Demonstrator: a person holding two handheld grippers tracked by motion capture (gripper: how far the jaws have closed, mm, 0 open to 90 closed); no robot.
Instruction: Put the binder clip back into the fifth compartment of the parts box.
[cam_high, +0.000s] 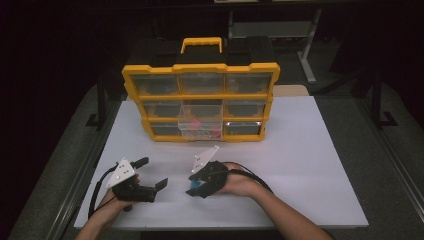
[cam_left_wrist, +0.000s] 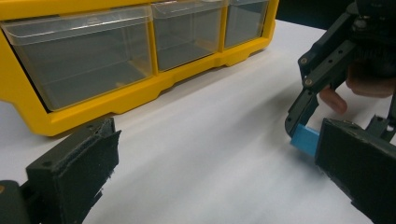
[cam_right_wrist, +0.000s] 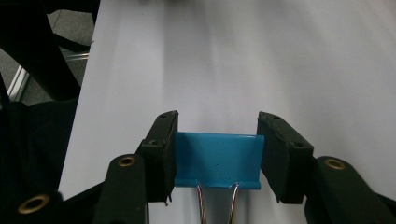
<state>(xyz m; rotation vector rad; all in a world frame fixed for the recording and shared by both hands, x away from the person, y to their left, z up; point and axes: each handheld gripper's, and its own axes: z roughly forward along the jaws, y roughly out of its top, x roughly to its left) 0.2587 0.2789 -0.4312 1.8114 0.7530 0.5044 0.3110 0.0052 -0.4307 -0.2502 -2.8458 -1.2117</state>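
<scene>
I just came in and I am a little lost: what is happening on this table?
A person holds a gripper in each hand. The right gripper grips a blue metal binder clip by its sides, low over the white table. The left gripper waits open beside it. A yellow plastic drawer organizer stands behind, one clear drawer pulled out.

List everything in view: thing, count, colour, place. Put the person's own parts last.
Drawer organizer: one, yellow frame with clear drawers, far middle of the table.
Pulled-out drawer: one, clear, small coloured items inside, organizer's centre.
Binder clip: one, blue, between the right gripper's jaws.
Table: one, white top.
Left gripper: one, black, near left, jaws open.
Right gripper: one, black, near centre, jaws shut on the clip.
Forearms: two, entering from the bottom.
</scene>
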